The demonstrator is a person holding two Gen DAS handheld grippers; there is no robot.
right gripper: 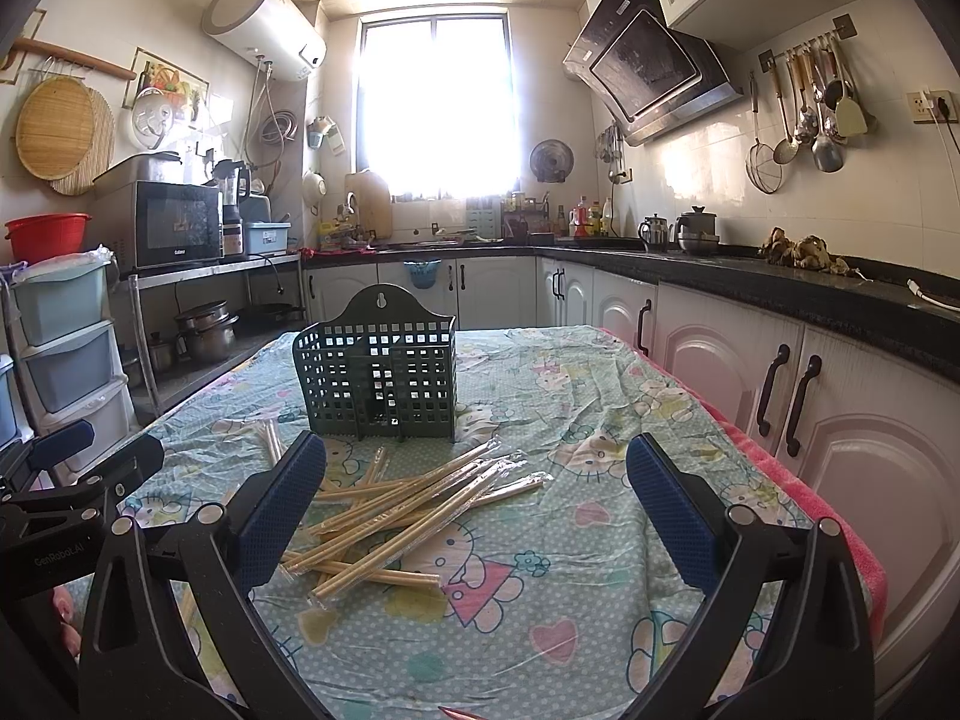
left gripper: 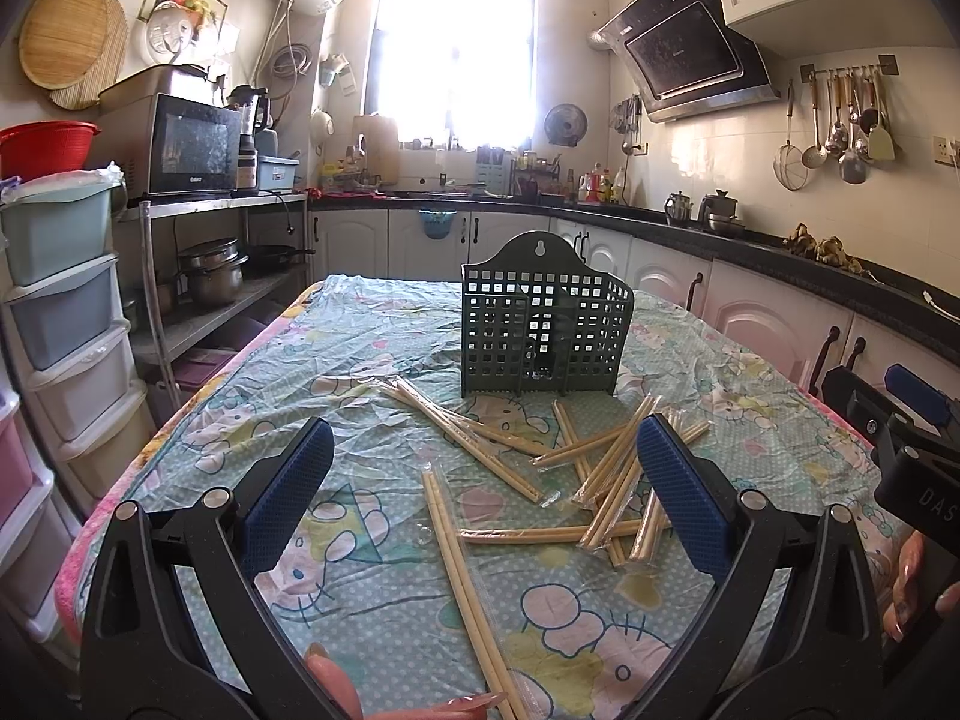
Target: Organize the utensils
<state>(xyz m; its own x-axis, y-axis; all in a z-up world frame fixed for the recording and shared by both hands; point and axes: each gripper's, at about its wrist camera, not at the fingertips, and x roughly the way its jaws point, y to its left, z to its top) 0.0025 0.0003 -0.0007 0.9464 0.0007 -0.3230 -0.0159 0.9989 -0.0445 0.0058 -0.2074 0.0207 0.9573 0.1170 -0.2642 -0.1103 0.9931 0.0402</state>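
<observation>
A dark green lattice utensil holder stands upright on the table, with nothing visible inside. In front of it lie several pairs of bamboo chopsticks in clear plastic sleeves, scattered and crossing each other. One long pair lies apart, nearer me. My left gripper hovers open above the cloth, the pile near its right finger. My right gripper is open too, the pile close to its left finger. Each gripper shows at the edge of the other's view.
The table carries a cartoon-print cloth under clear plastic. White cabinets with dark handles run along the right, close to the table edge. A metal shelf with pots and stacked plastic drawers stand on the left. A hand holds the other gripper.
</observation>
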